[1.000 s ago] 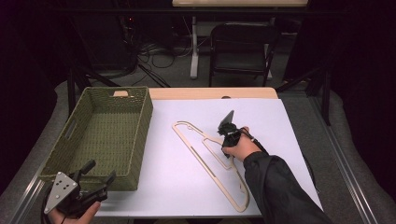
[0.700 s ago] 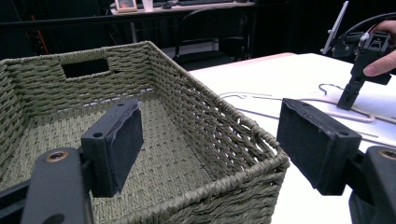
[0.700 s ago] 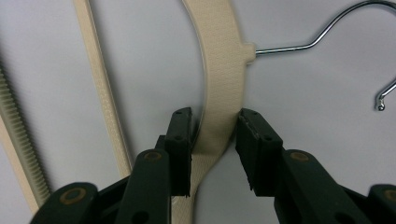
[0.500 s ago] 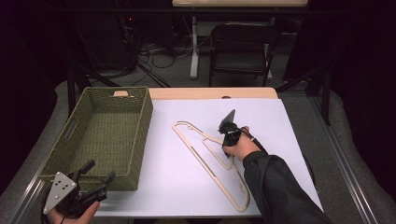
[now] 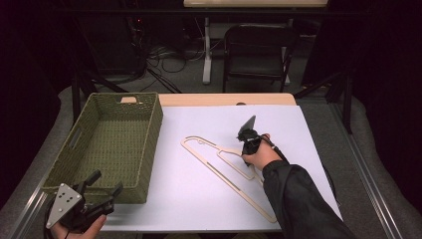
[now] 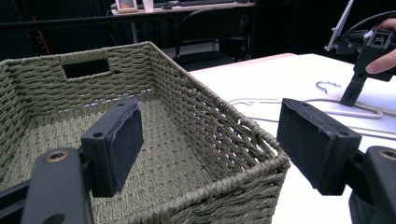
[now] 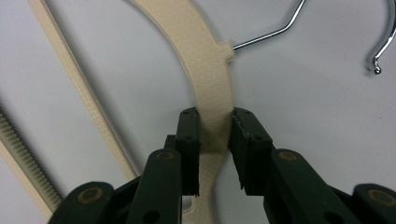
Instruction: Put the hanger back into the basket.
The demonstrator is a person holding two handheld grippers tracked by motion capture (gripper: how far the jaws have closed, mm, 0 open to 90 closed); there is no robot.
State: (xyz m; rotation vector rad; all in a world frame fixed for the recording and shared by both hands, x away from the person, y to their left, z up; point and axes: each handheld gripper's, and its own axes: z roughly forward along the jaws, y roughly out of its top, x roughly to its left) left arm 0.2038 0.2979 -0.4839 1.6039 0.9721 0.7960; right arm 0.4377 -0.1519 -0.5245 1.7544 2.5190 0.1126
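On the white tabletop (image 5: 199, 199) beside the basket (image 5: 149, 149), your right tool (image 7: 215, 135) brackets the hanger (image 7: 212, 70) near its hook; pinch fully before lifting. Your left tool (image 6: 210, 144) waits, jaws apart.

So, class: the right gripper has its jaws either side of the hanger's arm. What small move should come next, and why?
Probably close the right gripper fully on the hanger. Its jaws straddle the beige arm just below the metal hook, and a slim gap seems to remain at one pad. The hanger lies flat on the table, so a firm grip should come before lifting.
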